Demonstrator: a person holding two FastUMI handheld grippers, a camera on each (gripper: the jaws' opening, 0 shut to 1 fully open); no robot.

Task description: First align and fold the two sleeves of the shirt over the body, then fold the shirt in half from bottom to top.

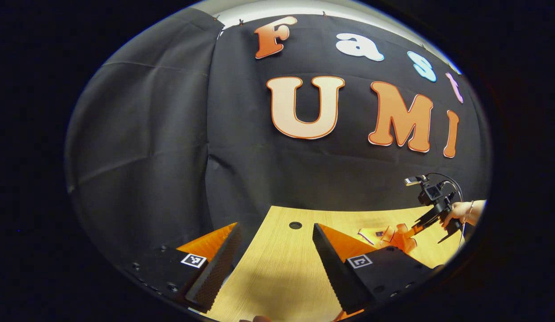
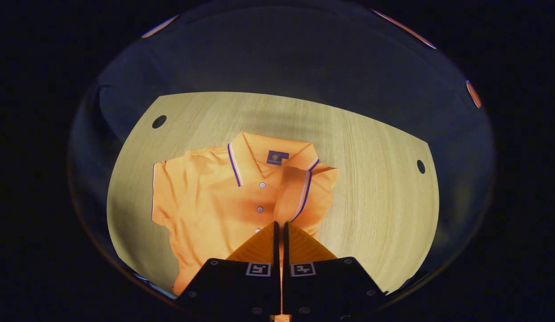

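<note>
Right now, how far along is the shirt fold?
One sleeve of the orange polo shirt already lies folded over the body. In hand: the right hand-held gripper is closed at that sleeve's edge. Left: the other sleeve still lies spread on the wooden table, then the bottom-to-top fold. The left hand-held gripper is open.

One orange shirt (image 2: 206, 197) lay on one wooden table (image 2: 376, 201), nearer its left edge. The shirt showed three buttons (image 2: 262, 184) and one collar label (image 2: 277, 157). Two round holes (image 2: 159, 121) sat near the table's far corners. Two grippers were present: the left gripper (image 1: 277, 250) and the right gripper (image 2: 280, 228).
</note>
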